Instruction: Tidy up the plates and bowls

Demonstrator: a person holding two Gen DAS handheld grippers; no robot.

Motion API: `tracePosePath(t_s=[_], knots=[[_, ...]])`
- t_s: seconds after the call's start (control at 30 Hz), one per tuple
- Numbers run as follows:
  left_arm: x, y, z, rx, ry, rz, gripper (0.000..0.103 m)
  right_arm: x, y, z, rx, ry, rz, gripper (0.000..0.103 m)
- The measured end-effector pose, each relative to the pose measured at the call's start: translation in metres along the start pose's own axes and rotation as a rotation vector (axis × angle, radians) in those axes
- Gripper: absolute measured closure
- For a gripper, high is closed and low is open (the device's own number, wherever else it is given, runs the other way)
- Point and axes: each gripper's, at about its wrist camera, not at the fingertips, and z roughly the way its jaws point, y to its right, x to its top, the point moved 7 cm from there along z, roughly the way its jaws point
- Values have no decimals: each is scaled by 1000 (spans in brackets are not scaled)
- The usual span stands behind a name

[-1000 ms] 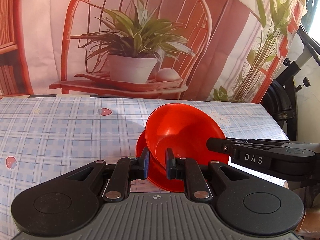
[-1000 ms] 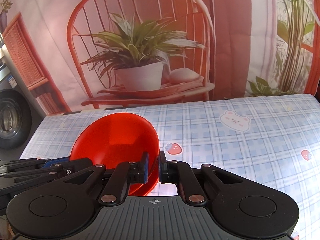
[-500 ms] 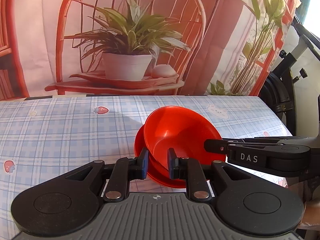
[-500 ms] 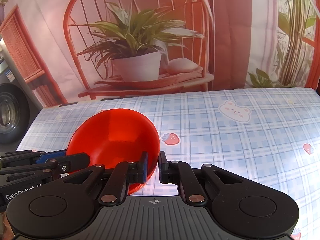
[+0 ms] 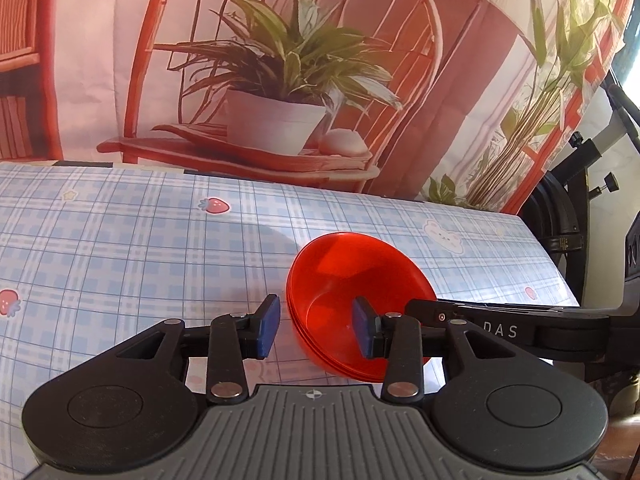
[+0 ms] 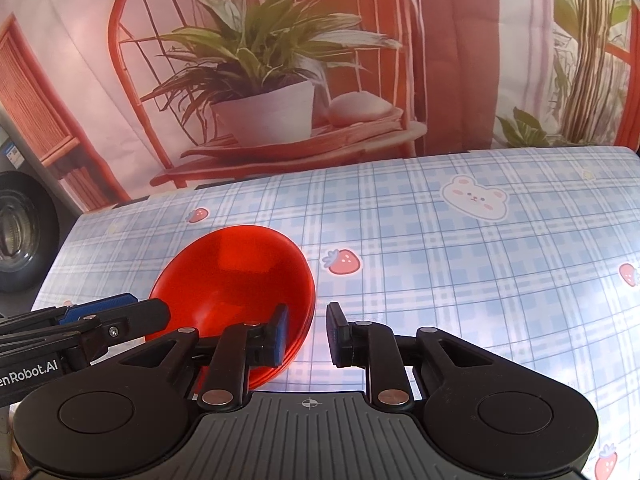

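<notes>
The left gripper [image 5: 316,330] has its blue-padded fingers [image 5: 267,330] spread apart and released; the near-left rim of the stack of glossy red plastic bowls [image 5: 352,276] stands between them, with no pad touching it. The right gripper [image 6: 307,334] likewise has its fingers [image 6: 280,332] parted and released, straddling the near-right rim of the same stack [image 6: 236,272] without contact. The bowls sit nested, their rims showing as close parallel edges, and rest on the desk [image 5: 120,248], which is covered by a blue plaid cloth printed with strawberries and bears. In the left wrist view the stack lies at 1 o'clock from the fingers, and the right gripper's black body enters at 3 o'clock. In the right wrist view the stack lies at 10 o'clock, and the left gripper's body enters at 9 o'clock. Behind the desk at 12 o'clock hangs a printed backdrop of a potted plant on a red chair [image 6: 260,92].
</notes>
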Motion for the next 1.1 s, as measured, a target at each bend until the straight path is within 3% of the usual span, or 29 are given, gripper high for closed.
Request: tracePosePath(t_s=[0.2,0.27,0.43,0.7,1.1], knots=[[-6,-9,9,-43,-1,-70,64,-2,3,10,30,-34,76,83],[-6,-11,10,-50,12,-88,72,-3,2,12,36,-39,82,83],[-8,-18,15,-100,12,-167,73,-4,3,14,31,-42,103,84],[-14,-27,20,-121,5,-239,85,-4,3,13,30,-36,114,91],[-17,-37,11,-162,31,-334,89,-2,10,5,65,-24,211,94]])
